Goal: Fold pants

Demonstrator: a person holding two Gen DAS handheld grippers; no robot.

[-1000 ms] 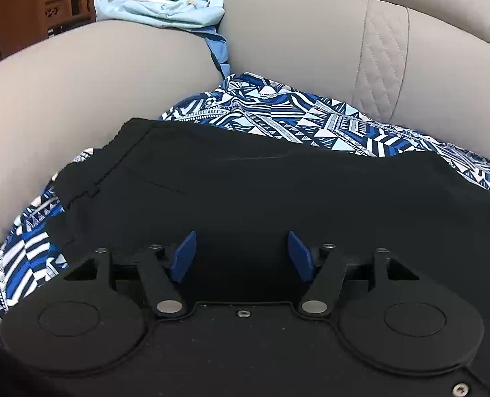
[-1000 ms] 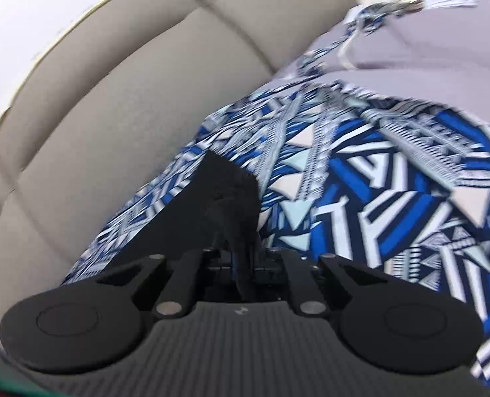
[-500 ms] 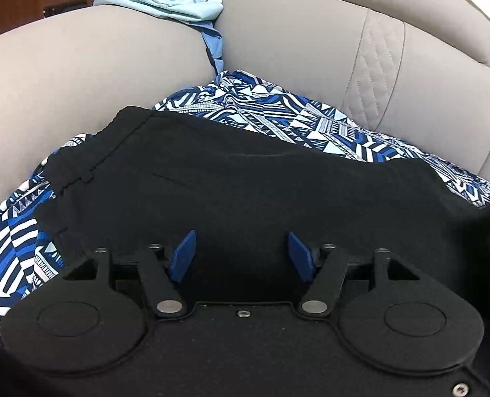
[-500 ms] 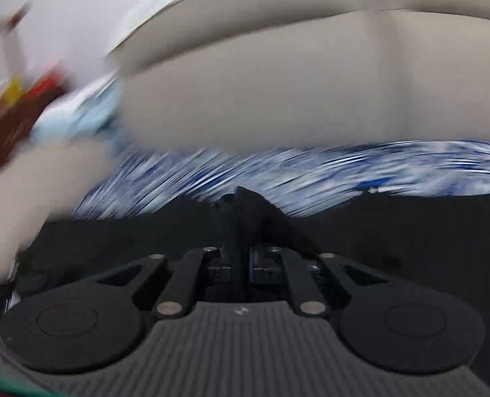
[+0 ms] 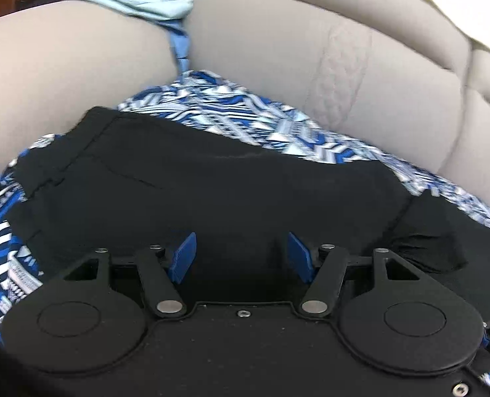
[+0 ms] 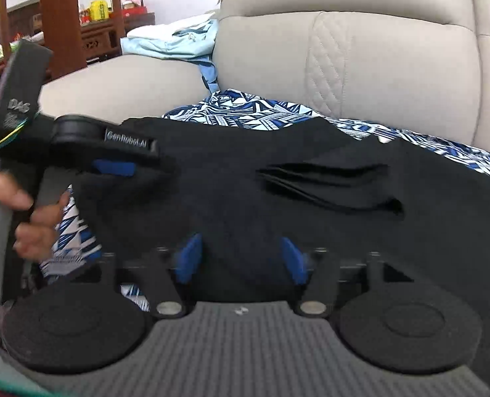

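Beige sofa (image 6: 360,66), padded back with a quilted panel; serves as the folding surface
Cover: blue-and-white patterned cloth (image 6: 245,109) spread over the seat, showing around the garment on all sides
Room: dark wooden furniture (image 6: 59,16) beyond the sofa arm, a yellow bottle (image 6: 98,7) standing on it; pale blue clothes (image 6: 175,41) heaped on the arm, well apart from the work

Pants (image 6: 278,205): black, lying on the patterned cloth across the seat, waistband end towards the sofa arm. A doubled layer with loose edges now rests on top near the middle; a second ago that end was still pinched in the right claw and away over the patterned cloth. Judged: one fold has just been laid over

Right claw (image 6: 240,258): jaws opening, blue pads apart, nothing between them; a second ago pressed together on black fabric. Low over the near edge of the pants

Left claw (image 5: 241,256): pads apart and empty, as a second ago; in the right view it sits at the waistband end (image 6: 114,167), a hand (image 6: 29,228) on its handle. Whether it presses the fabric down cannot be told

Task standing, judged: first fold released, top layer rumpled; smoothing and a further fold appear to remain
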